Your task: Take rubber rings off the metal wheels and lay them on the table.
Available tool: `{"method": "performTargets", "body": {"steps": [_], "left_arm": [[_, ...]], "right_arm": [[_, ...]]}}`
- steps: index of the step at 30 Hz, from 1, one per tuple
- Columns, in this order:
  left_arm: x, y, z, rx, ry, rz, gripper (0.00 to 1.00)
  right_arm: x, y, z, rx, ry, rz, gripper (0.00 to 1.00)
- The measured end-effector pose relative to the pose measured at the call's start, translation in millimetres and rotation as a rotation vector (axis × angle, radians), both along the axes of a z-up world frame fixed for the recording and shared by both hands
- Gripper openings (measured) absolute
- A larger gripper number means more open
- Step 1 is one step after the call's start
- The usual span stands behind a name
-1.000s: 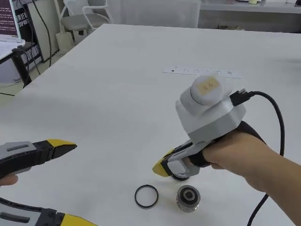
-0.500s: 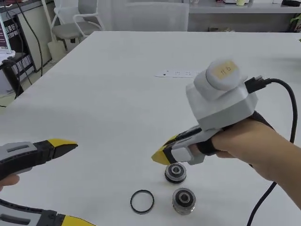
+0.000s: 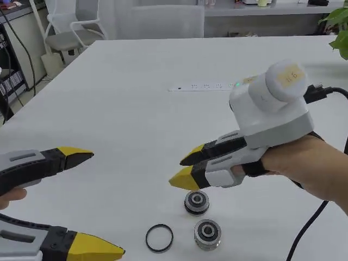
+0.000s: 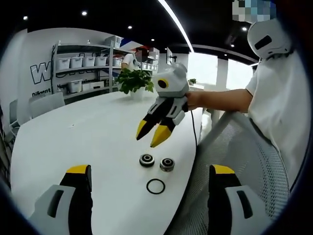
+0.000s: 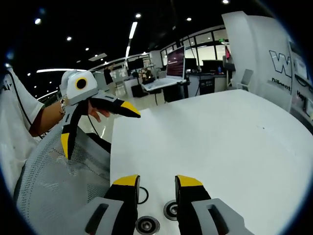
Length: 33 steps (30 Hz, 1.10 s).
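status: one of two parts stripped, as judged from the rims.
right gripper [image 3: 176, 171] hovers just above the far wheel [image 3: 196, 201], jaws slightly apart and empty, probably lined up to pull its dark rubber band. left gripper [image 3: 106, 204] waits spread wide, empty. near wheel [image 3: 207, 232] looks bare silver. loose ring [image 3: 159, 238], thin and black, lies flat on the table [image 3: 125, 98] just beside it.

A broad white table [image 3: 125, 98] has office chairs [image 3: 68, 38] at its far end. Shelves [image 4: 80, 71] of white bins [image 4: 73, 62] stand under ceiling spotlights [image 4: 84, 13].
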<state>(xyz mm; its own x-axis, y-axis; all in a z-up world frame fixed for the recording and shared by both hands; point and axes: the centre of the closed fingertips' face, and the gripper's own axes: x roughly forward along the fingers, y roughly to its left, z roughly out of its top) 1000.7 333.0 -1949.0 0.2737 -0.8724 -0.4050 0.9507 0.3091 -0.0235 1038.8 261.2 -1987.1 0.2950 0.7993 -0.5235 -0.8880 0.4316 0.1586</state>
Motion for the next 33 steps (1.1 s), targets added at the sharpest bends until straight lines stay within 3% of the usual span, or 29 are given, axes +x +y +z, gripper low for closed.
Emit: {"method": "performTargets", "body": {"steps": [7, 11, 17, 22, 33], "left_arm": [[10.3, -16.9, 11.3, 0.007, -0.037, -0.06, 0.99], [16.7, -27.8, 17.5, 0.004, -0.06, -0.091, 0.99], [26.9, -41.6, 25.8, -0.002, -0.092, -0.127, 0.99], [36.5, -57.6, 35.2, -0.033, -0.12, -0.148, 0.99], [42.0, -88.9, 28.6, -0.035, -0.146, -0.219, 0.95]], "right_arm": [[12.0, -18.3, 0.9, 0.073, -0.021, -0.051, 0.29], [16.3, -27.1, -2.4, 0.082, -0.019, -0.075, 0.28], [16.1, -37.4, -24.2, 0.029, 0.007, -0.073, 0.28], [11.3, -40.2, -41.0, -0.025, 0.019, -0.043, 0.27], [5.5, -48.5, -62.7, -0.079, 0.044, -0.023, 0.28]]}}
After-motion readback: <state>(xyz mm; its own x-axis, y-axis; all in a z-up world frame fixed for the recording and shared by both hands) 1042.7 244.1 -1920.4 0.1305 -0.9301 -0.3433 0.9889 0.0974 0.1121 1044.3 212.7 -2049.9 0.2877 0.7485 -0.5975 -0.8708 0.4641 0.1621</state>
